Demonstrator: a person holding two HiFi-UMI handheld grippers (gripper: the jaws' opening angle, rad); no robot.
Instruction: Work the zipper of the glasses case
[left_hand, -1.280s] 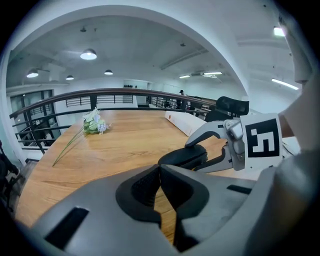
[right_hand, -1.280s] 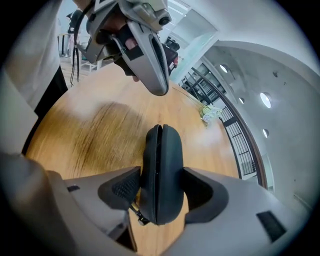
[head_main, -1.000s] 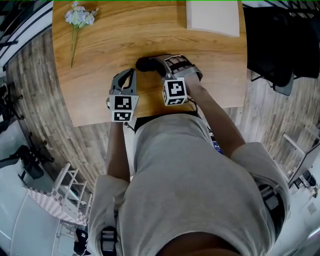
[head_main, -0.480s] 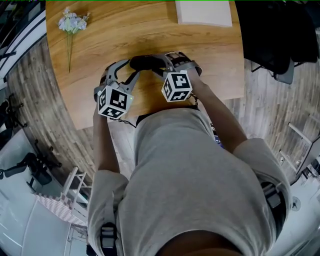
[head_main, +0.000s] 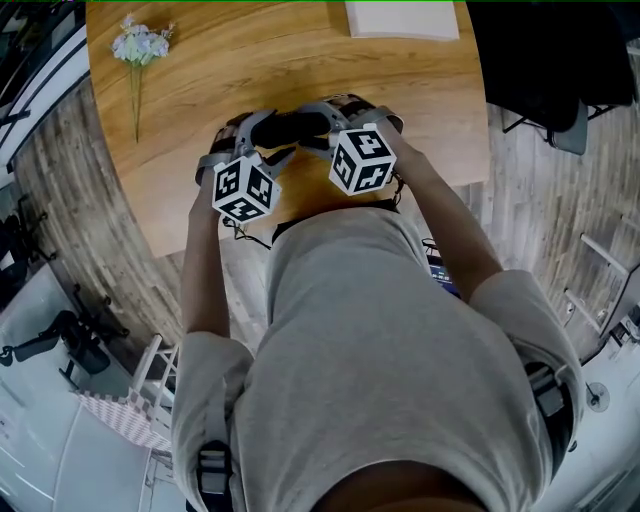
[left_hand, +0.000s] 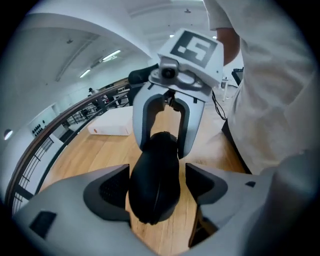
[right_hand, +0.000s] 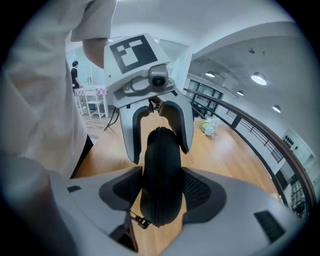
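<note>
The black glasses case (head_main: 290, 127) is held just above the wooden table (head_main: 200, 80) between both grippers. My right gripper (head_main: 322, 128) is shut on its right end; in the right gripper view both pads (right_hand: 202, 192) press the case (right_hand: 160, 170), and the zipper pull (right_hand: 137, 220) hangs below its near tip. My left gripper (head_main: 258, 140) straddles the case's left end. Its jaws are opening: the case (left_hand: 155, 180) lies between them against the left pad (left_hand: 112, 192), with a gap at the right pad. Each gripper view shows the other gripper facing it.
A small bunch of pale flowers (head_main: 140, 45) lies at the table's far left. A white flat box (head_main: 400, 18) sits at the far edge. A black chair (head_main: 540, 70) stands to the right of the table. The table's near edge runs just below the grippers.
My left gripper, shut and short of the case before, has moved forward to its left end and spread its jaws round it. The right gripper has kept its hold.
</note>
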